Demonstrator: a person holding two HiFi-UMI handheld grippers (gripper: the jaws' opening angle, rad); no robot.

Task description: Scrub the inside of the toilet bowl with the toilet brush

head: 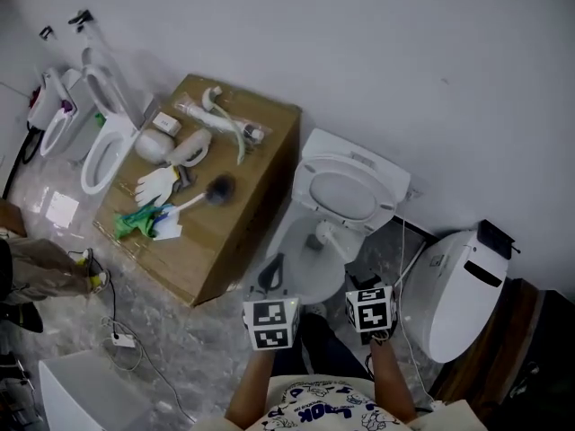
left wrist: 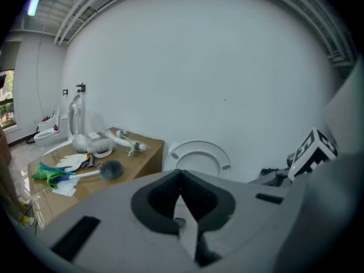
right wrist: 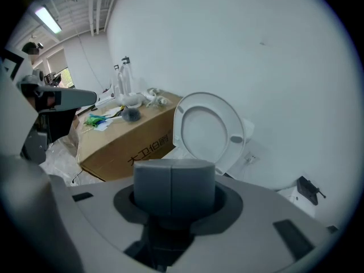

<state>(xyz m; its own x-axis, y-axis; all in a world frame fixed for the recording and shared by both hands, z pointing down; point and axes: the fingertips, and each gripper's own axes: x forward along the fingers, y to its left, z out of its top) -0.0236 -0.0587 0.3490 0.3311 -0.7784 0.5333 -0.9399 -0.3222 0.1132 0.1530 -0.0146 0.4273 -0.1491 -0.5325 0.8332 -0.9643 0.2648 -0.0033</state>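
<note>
Lying on the cardboard box (head: pixel 265 128) at far left, the toilet brush (head: pixel 196 199) rests beside a white glove (head: pixel 157 184), well apart from both tools. Next, the left hand-held gripper (left wrist: pixel 181 181) hovers closed and empty near the open toilet bowl (head: pixel 301 263). Beside the bowl, the right hand-held gripper (right wrist: pixel 172 186) is likewise closed, holding nothing.

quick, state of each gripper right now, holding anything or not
Left gripper: closed, nothing between its jaws.
Right gripper: closed, nothing between its jaws.
</note>
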